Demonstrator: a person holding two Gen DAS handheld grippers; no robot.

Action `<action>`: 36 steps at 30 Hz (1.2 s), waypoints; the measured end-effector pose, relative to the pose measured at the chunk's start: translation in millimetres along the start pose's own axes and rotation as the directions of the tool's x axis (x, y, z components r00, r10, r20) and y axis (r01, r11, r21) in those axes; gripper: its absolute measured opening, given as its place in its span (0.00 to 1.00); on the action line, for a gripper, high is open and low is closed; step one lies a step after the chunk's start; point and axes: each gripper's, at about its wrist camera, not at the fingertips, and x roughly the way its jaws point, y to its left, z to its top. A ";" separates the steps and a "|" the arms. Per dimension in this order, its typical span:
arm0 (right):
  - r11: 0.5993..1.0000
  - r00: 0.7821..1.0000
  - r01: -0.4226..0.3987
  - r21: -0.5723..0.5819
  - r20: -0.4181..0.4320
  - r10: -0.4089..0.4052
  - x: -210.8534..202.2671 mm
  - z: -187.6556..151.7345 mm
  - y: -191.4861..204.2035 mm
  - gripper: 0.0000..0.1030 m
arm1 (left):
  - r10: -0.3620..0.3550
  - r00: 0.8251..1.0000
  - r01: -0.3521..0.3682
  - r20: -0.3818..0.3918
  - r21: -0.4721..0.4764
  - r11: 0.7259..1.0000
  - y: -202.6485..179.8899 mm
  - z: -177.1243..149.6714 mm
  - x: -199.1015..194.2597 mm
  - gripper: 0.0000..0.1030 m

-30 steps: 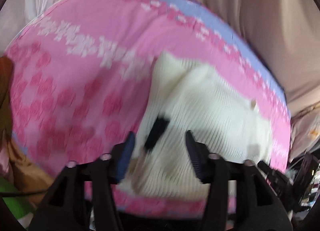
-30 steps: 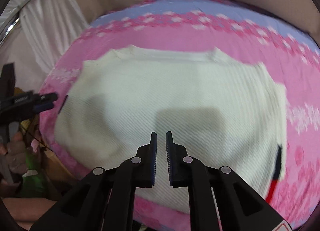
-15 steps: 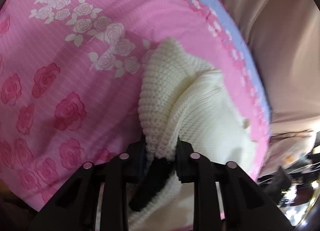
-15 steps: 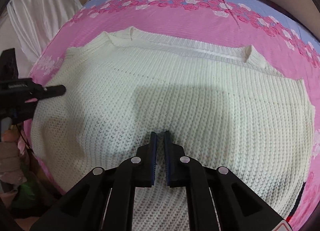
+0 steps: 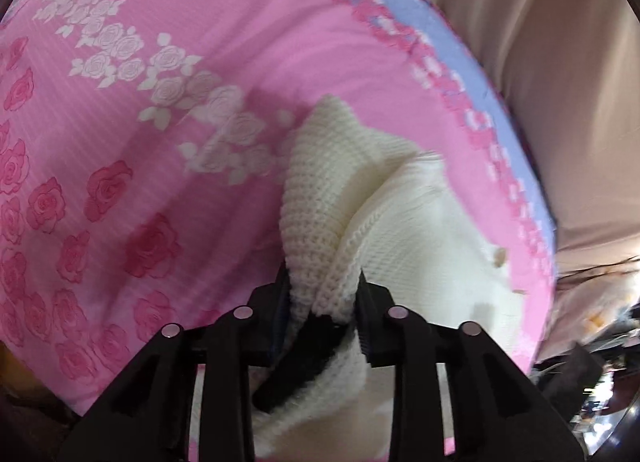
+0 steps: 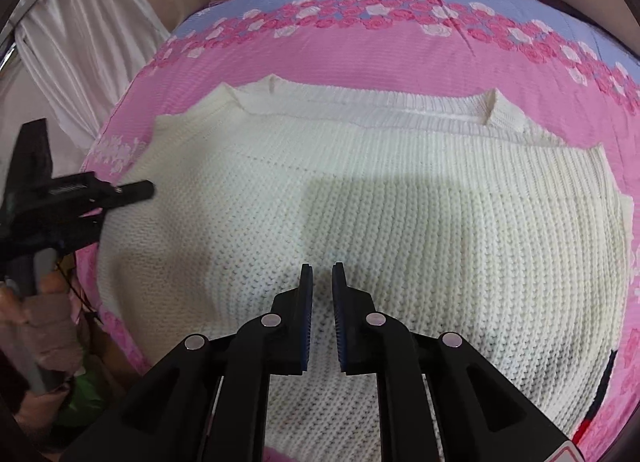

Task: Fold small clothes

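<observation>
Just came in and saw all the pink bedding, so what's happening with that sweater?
A person is folding a cream knit sweater spread on a pink rose-print bedsheet, using a handheld gripper in each hand. The left gripper has a bunched edge of the sweater between its fingers; its jaws have just been opening slightly around the knit. The right gripper hovers over the middle of the sweater, nearly shut and holding nothing.

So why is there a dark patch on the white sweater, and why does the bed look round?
Right wrist view: the patch on the sweater is a shadow, probably from the tool above it. Both views: the fisheye lens bends the pink bedsheet round; the left view is slightly blurred.
</observation>
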 end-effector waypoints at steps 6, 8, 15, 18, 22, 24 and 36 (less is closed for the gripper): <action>0.999 0.998 0.045 -0.028 -0.043 -0.046 18.4 1.5 0.1 0.08 | 0.056 0.997 -0.057 0.050 0.016 0.998 7.1 -0.3 8.2 0.41; 0.998 0.998 0.047 -0.041 -0.034 -0.048 21.3 4.0 -0.6 0.06 | -0.023 1.000 0.023 -0.005 0.034 0.999 -0.9 0.8 11.1 0.22; 1.000 0.999 0.005 -0.026 -0.032 -0.006 22.5 6.2 -7.9 0.06 | -0.312 0.950 0.304 0.021 0.178 0.936 -93.6 -15.6 -62.1 0.19; 0.995 0.997 -0.081 0.059 -0.017 0.082 11.9 1.9 -25.9 0.06 | -0.364 0.931 0.355 -0.017 0.266 0.896 -147.8 -32.5 -69.7 0.19; 0.983 0.990 -0.130 0.132 0.069 0.122 -39.1 -25.1 -62.1 0.11 | -0.370 0.926 0.376 -0.083 0.315 0.871 -204.8 -50.7 -49.0 0.19; 0.985 0.990 -0.097 0.143 0.114 0.081 -72.8 -51.9 -85.8 0.12 | -0.358 0.926 0.376 -0.118 0.331 0.865 -227.9 -63.9 -33.4 0.19; 0.934 0.988 -0.102 0.342 0.148 0.054 -121.7 -154.1 -156.4 0.27 | -0.098 0.965 0.200 -0.243 0.441 0.875 -301.5 -158.8 64.9 0.30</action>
